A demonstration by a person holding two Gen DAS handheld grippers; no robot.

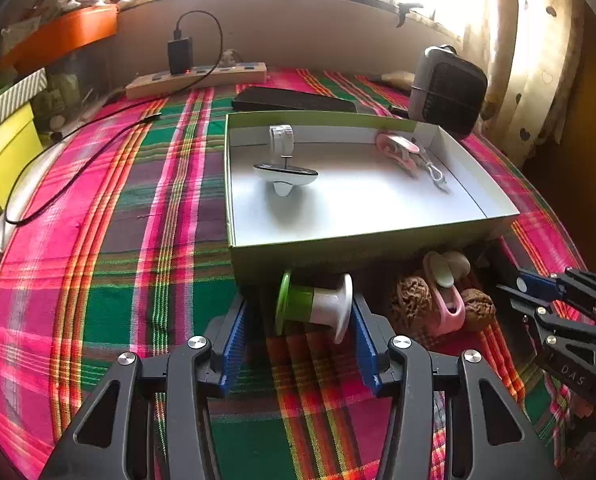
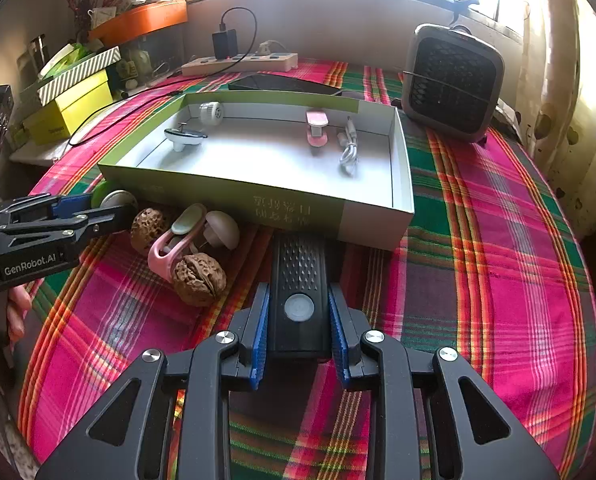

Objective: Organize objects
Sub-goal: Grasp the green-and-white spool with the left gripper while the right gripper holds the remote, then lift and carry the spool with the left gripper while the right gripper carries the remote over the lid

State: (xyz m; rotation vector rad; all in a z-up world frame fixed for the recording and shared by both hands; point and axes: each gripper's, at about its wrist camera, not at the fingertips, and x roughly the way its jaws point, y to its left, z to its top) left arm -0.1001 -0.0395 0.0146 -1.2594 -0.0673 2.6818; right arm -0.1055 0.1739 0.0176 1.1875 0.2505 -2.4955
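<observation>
- We are holding the left tongs (image 1: 298, 320) spread around the green-and-white spool (image 1: 314, 306) lying on its side on the plaid-covered table (image 1: 98, 240), just in front of the box's near wall; the pads are flanking it and the right pad looks to be touching the white flange, but we are not seeing a real pinch.
- We are pinching the black flashlight (image 2: 298, 280) in the right tongs (image 2: 298, 344), pads pressing on both of its sides, its nose sitting just beside the near wall of the green box (image 2: 258, 196).
- The box is sitting toward the far middle of the table, already carrying a white gadget, a pink clip and a cable.
- The walnuts (image 2: 198, 278), pink clip (image 2: 166, 252) and mushroom-shaped piece (image 2: 222, 228) are lying bunched between the two tongs.
- Risks as we are judging them:
  - The spool is round and could roll or squirt out if the pads close off-centre on the flange.
  - The flashlight's nose could catch the box wall on the lift and shove the light cardboard box.
  - The tongs are working close together; swinging either one could be knocking the walnuts away.
</observation>
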